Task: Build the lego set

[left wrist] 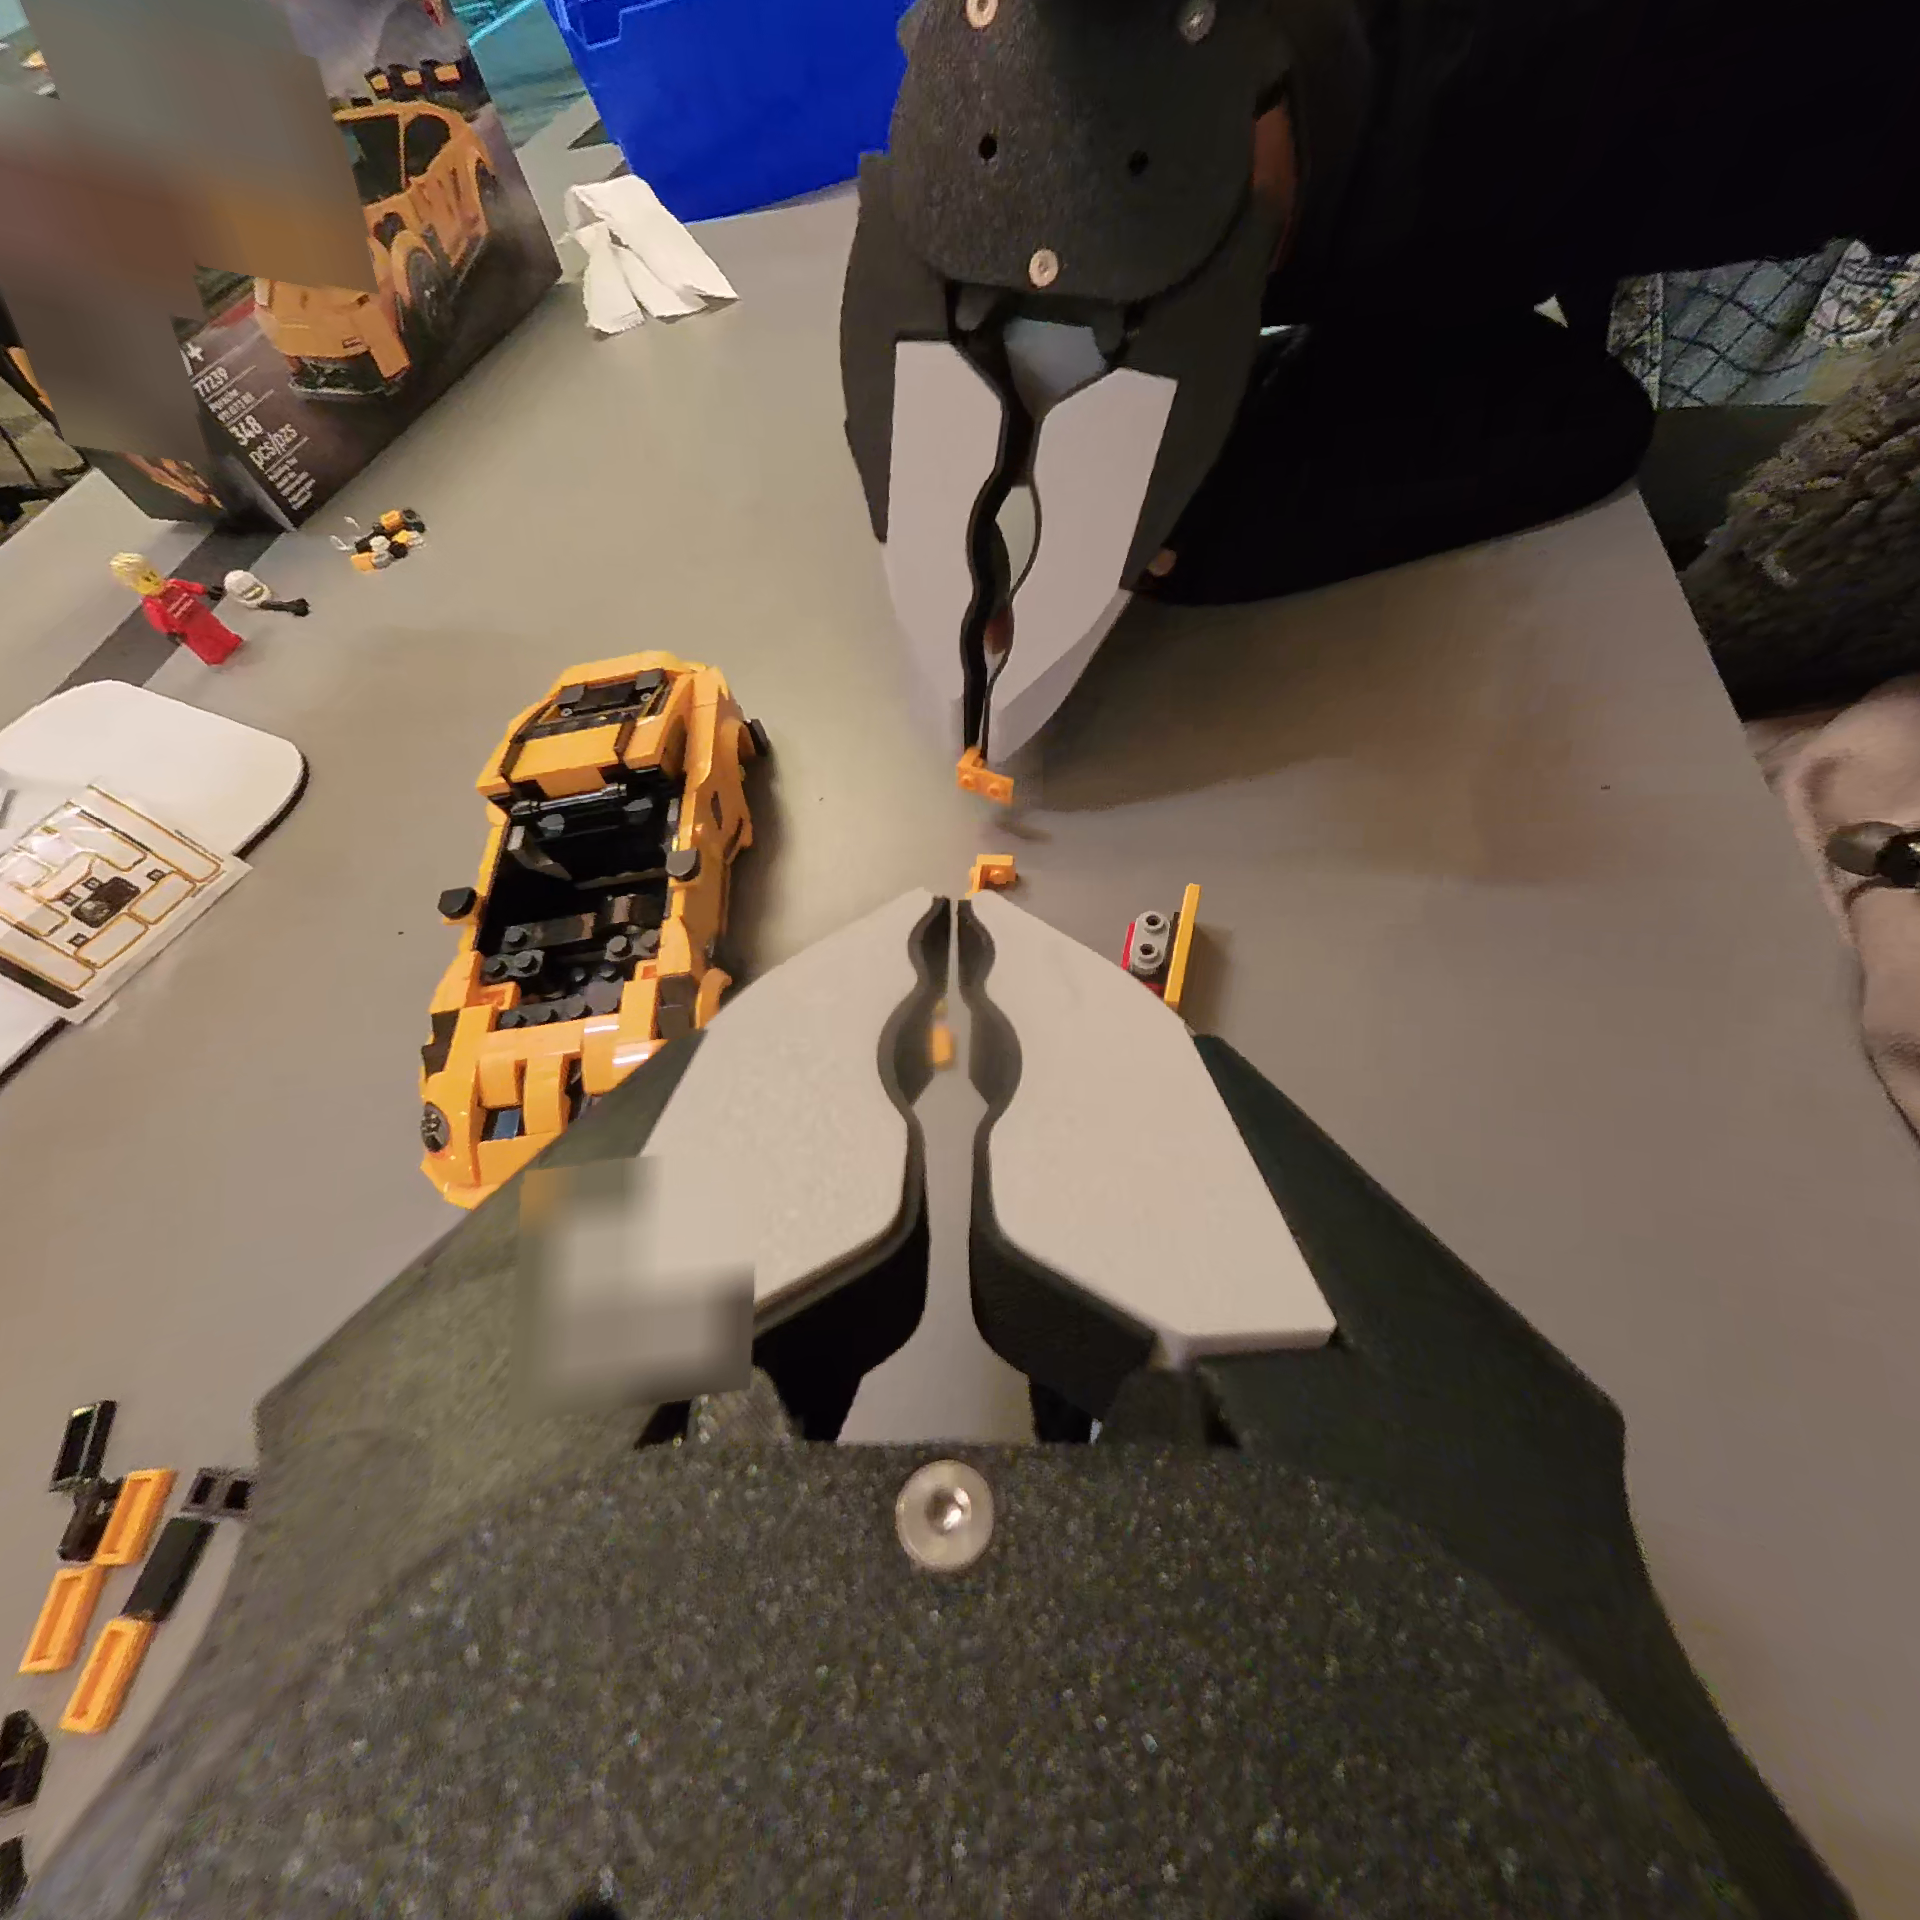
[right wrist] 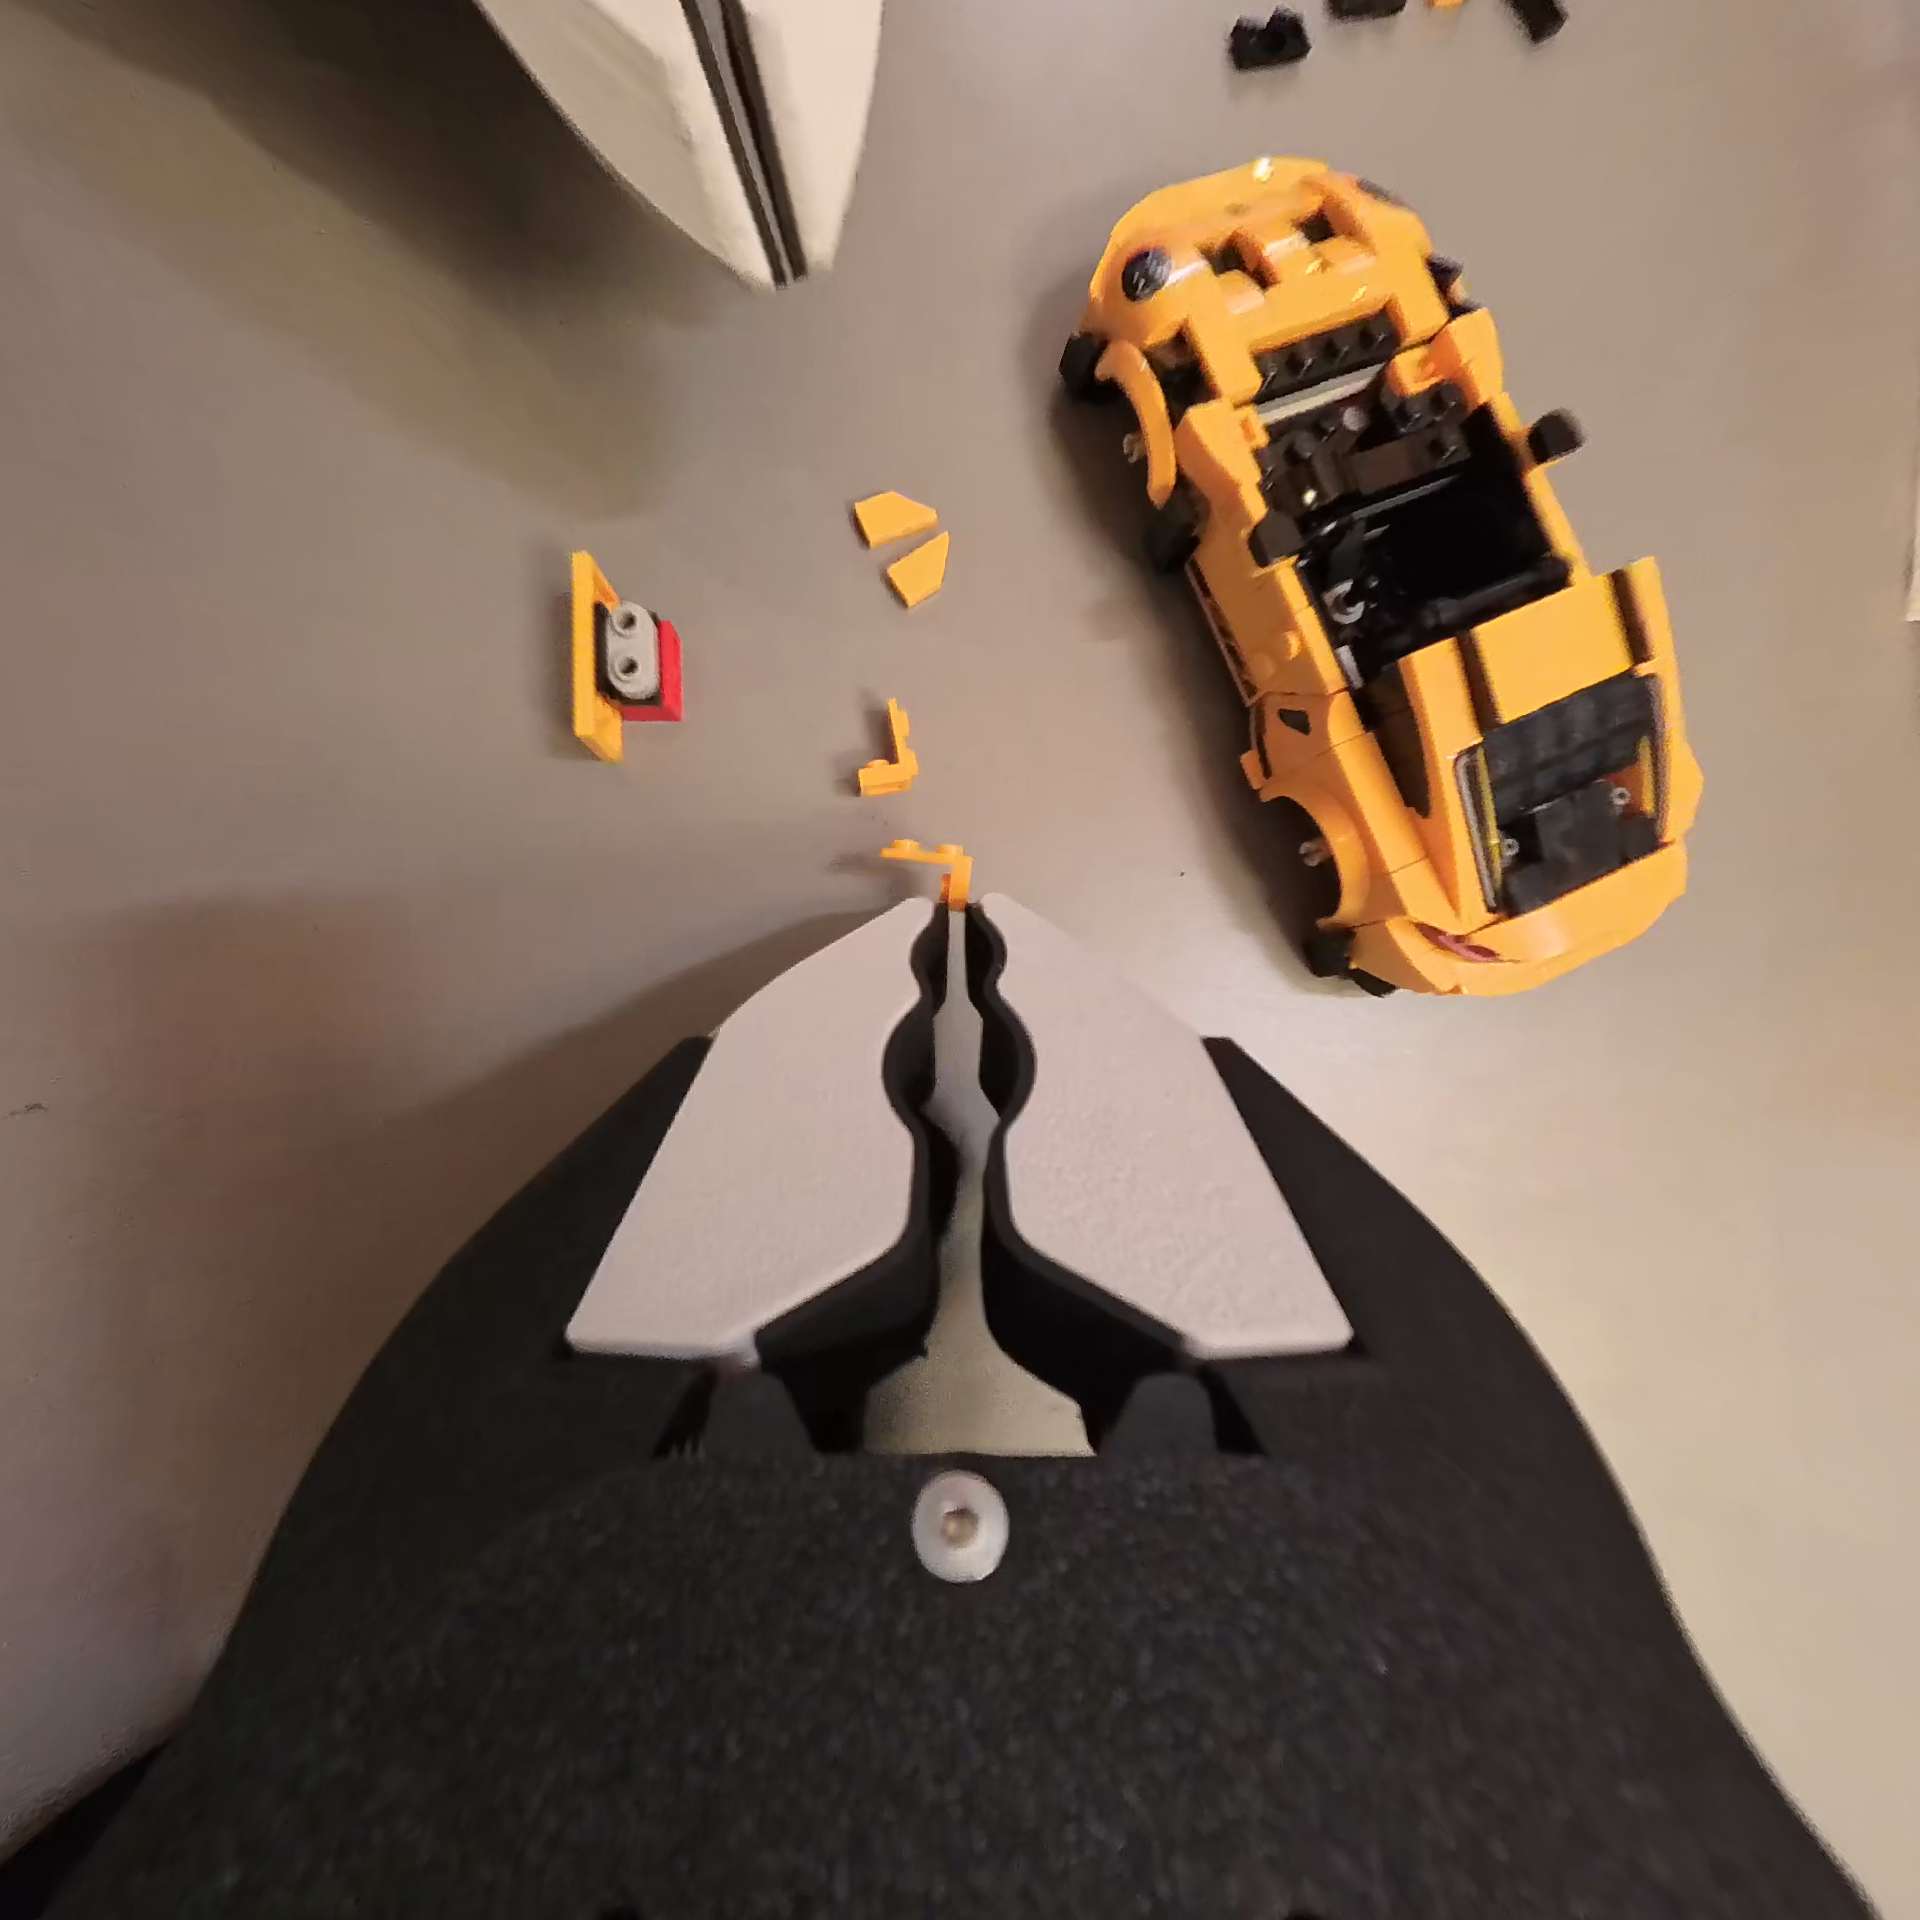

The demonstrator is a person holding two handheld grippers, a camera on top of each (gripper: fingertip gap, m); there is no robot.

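Note:
An orange and black lego car (left wrist: 592, 914) with an open cabin lies on the grey table (left wrist: 1351, 779); it also shows in the right wrist view (right wrist: 1392, 582). My right gripper (right wrist: 958, 906) is shut on a small orange bracket (right wrist: 930, 857), held close over the table. From the left wrist view it (left wrist: 982, 750) comes down from above with the bracket (left wrist: 985, 777). My left gripper (left wrist: 954, 906) is shut and looks empty, hovering above two orange wedge pieces (right wrist: 896, 516). A second orange bracket (right wrist: 891, 753) lies between the grippers. An orange, grey and red sub-assembly (right wrist: 618, 660) lies beside them.
The set's box (left wrist: 343, 260) stands at the far left, with a minifigure (left wrist: 182, 613), a small pile of parts (left wrist: 387, 535) and a sticker sheet (left wrist: 94, 904) near it. Loose orange and black pieces (left wrist: 104, 1558) lie near left. A blue bin (left wrist: 727, 83) and white paper (left wrist: 644, 255) are behind. The left gripper's tips are roughly 9 cm from the right gripper's. Between my right fingertips and the minifigure (left wrist: 182, 613) there is roughly 35 cm.

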